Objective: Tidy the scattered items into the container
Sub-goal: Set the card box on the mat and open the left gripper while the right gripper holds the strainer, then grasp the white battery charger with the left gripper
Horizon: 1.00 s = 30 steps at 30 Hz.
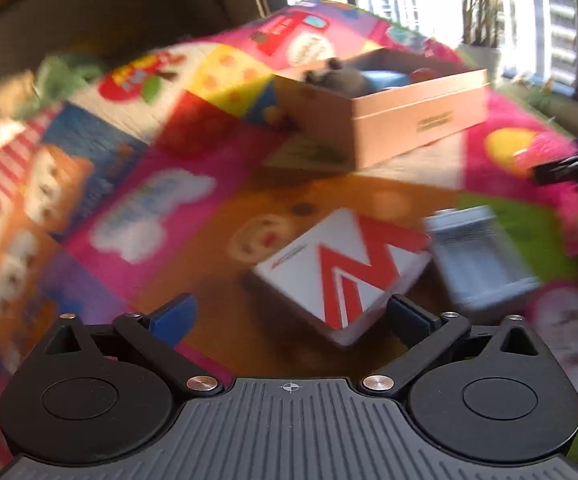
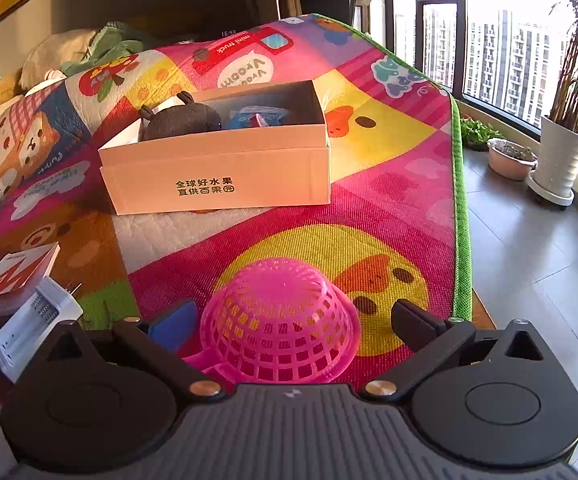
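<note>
In the blurred left wrist view my left gripper [image 1: 289, 316] is open wide, just short of a white box with a red M [image 1: 345, 272] lying on the play mat; its near corner reaches between the fingertips untouched. A grey-white battery charger [image 1: 481, 256] lies right of it. The cardboard container [image 1: 389, 120] stands further back. My right gripper [image 2: 293, 324] is open around an upturned pink plastic basket [image 2: 281, 312], pads apart from it. The container [image 2: 217, 176] holds a dark plush toy [image 2: 185, 120] and a blue packet [image 2: 257, 118].
A colourful play mat [image 2: 369, 208] covers the surface and ends at a green edge on the right, with tiled floor [image 2: 529, 280] beyond. Plant pots [image 2: 561, 160] stand by the window. The M box [image 2: 17, 272] and charger [image 2: 33, 328] lie at the left.
</note>
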{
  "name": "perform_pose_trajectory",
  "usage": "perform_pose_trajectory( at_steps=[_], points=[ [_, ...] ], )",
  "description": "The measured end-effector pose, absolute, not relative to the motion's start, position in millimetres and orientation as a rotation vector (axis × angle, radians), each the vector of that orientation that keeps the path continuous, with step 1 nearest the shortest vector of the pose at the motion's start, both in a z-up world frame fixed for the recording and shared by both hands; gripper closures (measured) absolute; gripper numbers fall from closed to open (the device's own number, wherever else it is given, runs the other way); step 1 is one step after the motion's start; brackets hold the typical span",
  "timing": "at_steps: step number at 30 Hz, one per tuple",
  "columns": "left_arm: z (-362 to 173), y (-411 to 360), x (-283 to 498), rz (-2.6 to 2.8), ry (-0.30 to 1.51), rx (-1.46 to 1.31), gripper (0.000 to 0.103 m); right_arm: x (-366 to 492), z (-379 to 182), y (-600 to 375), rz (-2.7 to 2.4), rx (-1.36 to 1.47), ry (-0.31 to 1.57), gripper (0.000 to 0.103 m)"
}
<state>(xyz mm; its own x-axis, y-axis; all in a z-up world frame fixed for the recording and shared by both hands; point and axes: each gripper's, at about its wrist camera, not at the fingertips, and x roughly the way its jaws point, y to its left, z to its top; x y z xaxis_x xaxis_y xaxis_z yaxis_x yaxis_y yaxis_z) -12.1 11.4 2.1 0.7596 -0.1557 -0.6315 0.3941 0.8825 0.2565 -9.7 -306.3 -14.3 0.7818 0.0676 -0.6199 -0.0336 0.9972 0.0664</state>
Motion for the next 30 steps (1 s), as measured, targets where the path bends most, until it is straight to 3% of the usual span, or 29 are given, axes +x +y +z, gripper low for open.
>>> perform_pose_trajectory(
  at_steps=[7,12,22,30],
  points=[
    [14.8,35.1,4.9,-0.155,0.576,0.238,0.0,-8.9,-15.0,-305.0,0.052,0.042,0.673,0.0],
    [39.3,42.5,-12.8,-0.457,0.619,-0.058,0.0,-7.5,-15.9,-303.5,0.053,0.031,0.673,0.0],
    [6.7,-41.7,-40.3,-0.646,0.7,0.28,0.0,-8.0,-16.3,-303.4,0.057,0.036,0.668,0.0],
    [2.4,-24.2,-16.9,-0.44,0.655,0.417,0.0,-8.8,-16.4,-304.7,0.058,0.041,0.664,0.0]
  ],
)
